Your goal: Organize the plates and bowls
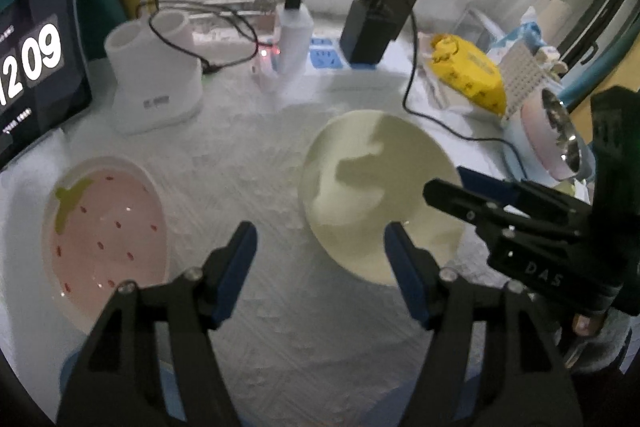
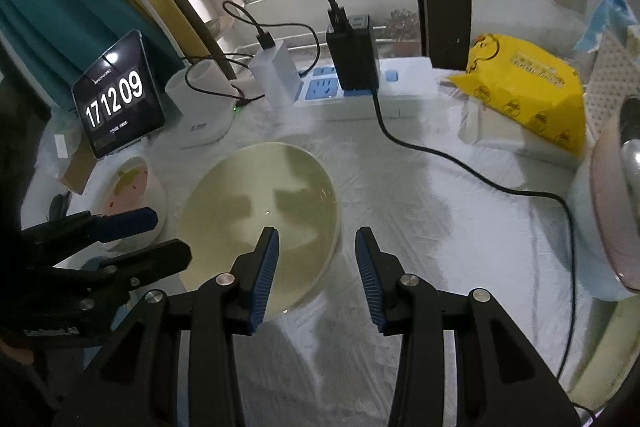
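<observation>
We judge the sorting barely begun: the cream plate [image 2: 260,223] and the strawberry bowl [image 1: 106,243] lie apart, unstacked. Our right gripper [image 2: 316,275] tilts downward, jaws apart and empty, straddling the plate's near rim. Our left gripper [image 1: 320,267] gapes empty between both dishes.

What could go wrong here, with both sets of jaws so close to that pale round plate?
The right gripper straddles the edge of the cream plate with open jaws; a shallow bite on the thin rim might slip. The left gripper hangs close beside it, so the two could knock together. A black cable lies across the white table cover nearby and might snag a moving plate. The strawberry-pattern dish seems safe for now.
</observation>
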Motion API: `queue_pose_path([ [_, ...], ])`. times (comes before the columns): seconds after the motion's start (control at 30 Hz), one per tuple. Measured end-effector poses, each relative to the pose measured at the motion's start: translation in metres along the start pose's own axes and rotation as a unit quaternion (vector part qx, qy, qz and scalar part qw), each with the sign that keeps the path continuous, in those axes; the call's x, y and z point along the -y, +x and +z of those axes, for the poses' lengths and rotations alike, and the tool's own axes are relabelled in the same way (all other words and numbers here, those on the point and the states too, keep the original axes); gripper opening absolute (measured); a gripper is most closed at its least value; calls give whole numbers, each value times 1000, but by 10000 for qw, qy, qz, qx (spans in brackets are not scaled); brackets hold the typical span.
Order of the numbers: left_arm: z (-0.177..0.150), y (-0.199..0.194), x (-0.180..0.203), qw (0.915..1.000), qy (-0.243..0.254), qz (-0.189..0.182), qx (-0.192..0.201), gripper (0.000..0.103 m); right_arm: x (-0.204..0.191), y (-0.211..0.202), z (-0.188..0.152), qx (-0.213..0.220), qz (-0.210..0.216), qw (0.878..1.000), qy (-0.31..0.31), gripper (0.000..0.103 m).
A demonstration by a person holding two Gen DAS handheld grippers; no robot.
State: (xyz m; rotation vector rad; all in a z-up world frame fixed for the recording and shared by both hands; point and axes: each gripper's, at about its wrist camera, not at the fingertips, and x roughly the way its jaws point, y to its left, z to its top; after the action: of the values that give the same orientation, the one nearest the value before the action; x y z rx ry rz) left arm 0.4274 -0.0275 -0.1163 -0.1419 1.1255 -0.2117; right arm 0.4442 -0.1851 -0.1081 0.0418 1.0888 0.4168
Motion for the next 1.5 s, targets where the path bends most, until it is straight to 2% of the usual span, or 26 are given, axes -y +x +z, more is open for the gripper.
queue_pose_path([
  [0.2,7,13,1,9999,51,-26,-105,65,5,17,2,-95,21,9999,105,42],
  [0.3,8,20,3,9997,163,59,-164,50,8,25,1,-161,18,9997,194,42],
  [0.4,7,26,4,9994,292,92,-187,39,9,31,-1,-202,23,9995,223,33],
  [0.57,8,34,3,9992,314,66,-252,27,7,36,-1,-201,87,9996,189,27],
  [1.0,7,32,7,9988,442,174,-129,19,4,35,0,-104,-168,9997,122,16],
  [1.2,4,26,12,9987,476,168,-50,14,1,18,4,123,-369,9992,-16,13],
  [1.5,3,-9,26,9966,694,215,380,12,-7,-18,10,501,-492,9975,-79,11],
])
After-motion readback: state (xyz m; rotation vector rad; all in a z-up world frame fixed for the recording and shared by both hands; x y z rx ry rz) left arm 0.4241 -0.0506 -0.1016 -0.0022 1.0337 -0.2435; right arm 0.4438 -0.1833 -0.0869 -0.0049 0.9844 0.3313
